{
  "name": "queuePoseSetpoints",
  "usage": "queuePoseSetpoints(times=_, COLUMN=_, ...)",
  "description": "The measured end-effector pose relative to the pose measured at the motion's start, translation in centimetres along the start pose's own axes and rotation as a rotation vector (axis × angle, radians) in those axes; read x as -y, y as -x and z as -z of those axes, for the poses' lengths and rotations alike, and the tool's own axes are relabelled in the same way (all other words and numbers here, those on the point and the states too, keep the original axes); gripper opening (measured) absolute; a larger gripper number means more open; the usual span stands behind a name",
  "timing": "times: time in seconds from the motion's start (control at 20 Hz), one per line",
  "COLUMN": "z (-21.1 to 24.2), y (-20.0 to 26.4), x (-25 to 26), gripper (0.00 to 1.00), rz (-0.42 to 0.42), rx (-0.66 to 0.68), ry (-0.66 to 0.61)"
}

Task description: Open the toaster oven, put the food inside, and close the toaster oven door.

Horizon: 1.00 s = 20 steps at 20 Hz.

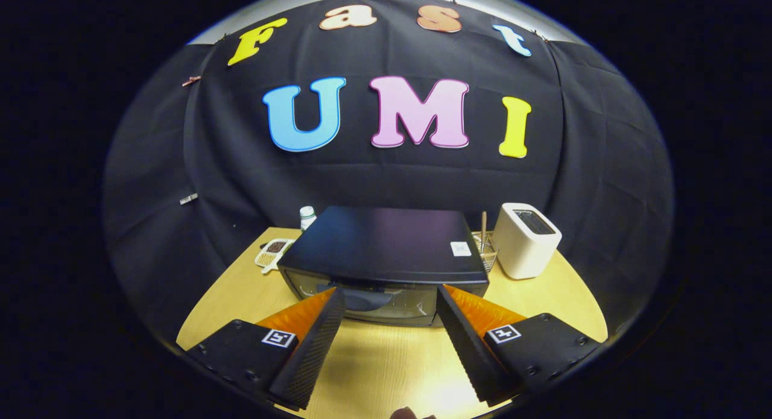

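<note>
A black toaster oven (386, 244) stands on the wooden table (543, 292), seen from above and in front. Its glass door (386, 301) looks closed, with a dark handle across the upper part of the front. My gripper (391, 291) is open, its two fingers spread wide just in front of the door, the handle lying between the fingertips. Nothing is held between the fingers. A small rounded brownish thing (410, 413) peeks in at the near table edge, too cut off to identify.
A white pop-up toaster (526, 238) stands to the right of the oven, with a small clear holder and a wooden stick (484, 238) between them. Behind the oven's left corner are a white bottle (307, 216) and a small divided dish (274, 252).
</note>
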State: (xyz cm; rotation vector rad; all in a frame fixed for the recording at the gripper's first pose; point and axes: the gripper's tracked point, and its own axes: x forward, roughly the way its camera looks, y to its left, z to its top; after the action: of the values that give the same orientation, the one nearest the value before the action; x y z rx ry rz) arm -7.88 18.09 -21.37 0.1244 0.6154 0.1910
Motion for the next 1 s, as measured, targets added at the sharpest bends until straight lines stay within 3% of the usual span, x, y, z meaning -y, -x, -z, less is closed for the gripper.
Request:
queuePoseSetpoints(times=0.6, z=-11.6, y=6.9, x=5.9, gripper=0.98, rz=0.042, rx=0.263, ry=0.022)
queuePoseSetpoints(times=1.0, z=-16.0, y=10.5, x=8.3, gripper=0.98, rz=0.064, rx=0.36, ry=0.021)
